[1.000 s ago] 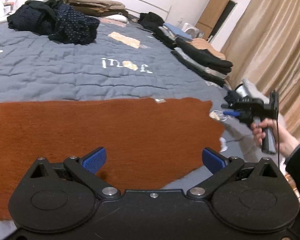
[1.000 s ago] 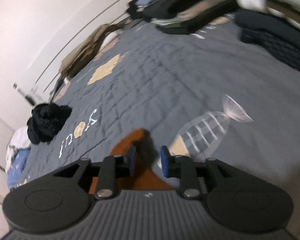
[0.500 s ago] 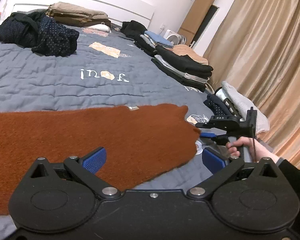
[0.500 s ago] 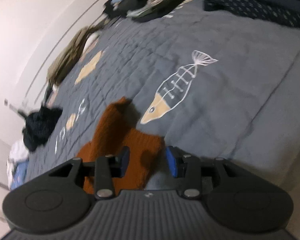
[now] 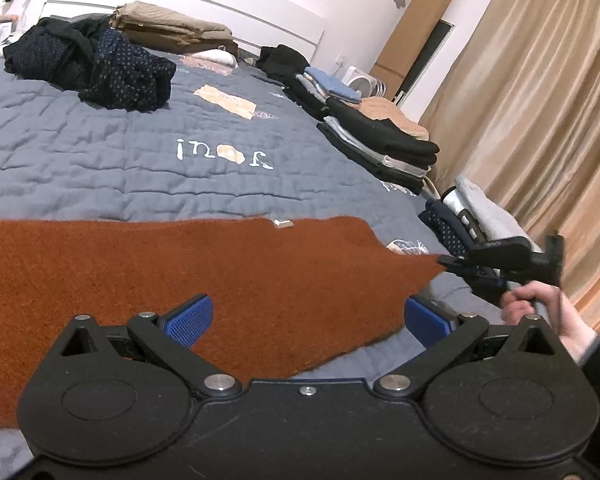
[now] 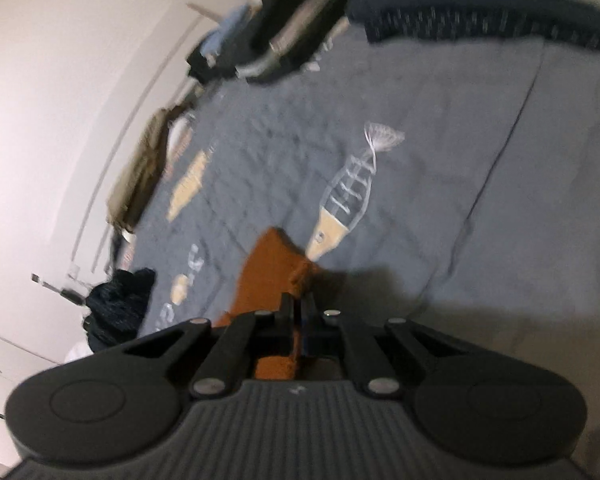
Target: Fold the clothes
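Note:
A rust-brown knit garment [image 5: 220, 272] lies flat across the grey quilt, filling the lower left of the left wrist view. My left gripper [image 5: 308, 318] hovers over its near edge, wide open, blue pads apart and nothing between them. At the right, a hand holds my right gripper [image 5: 450, 262], whose tips pinch the garment's pulled-out right corner. In the right wrist view, that gripper [image 6: 299, 300] is shut on a raised fold of the brown garment [image 6: 272, 268].
The grey quilt [image 5: 100, 160] carries a dark crumpled heap [image 5: 96, 64] at the back left. Folded stacks [image 5: 376, 140] line the right edge, with more folded clothes [image 5: 460, 216] nearer. Tan curtains [image 5: 540, 100] hang at the right. A fish print [image 6: 348, 196] lies ahead of my right gripper.
My right gripper went from open to shut on the garment's corner, which is now drawn out to a point toward the right. The left gripper stayed open and nearly still.

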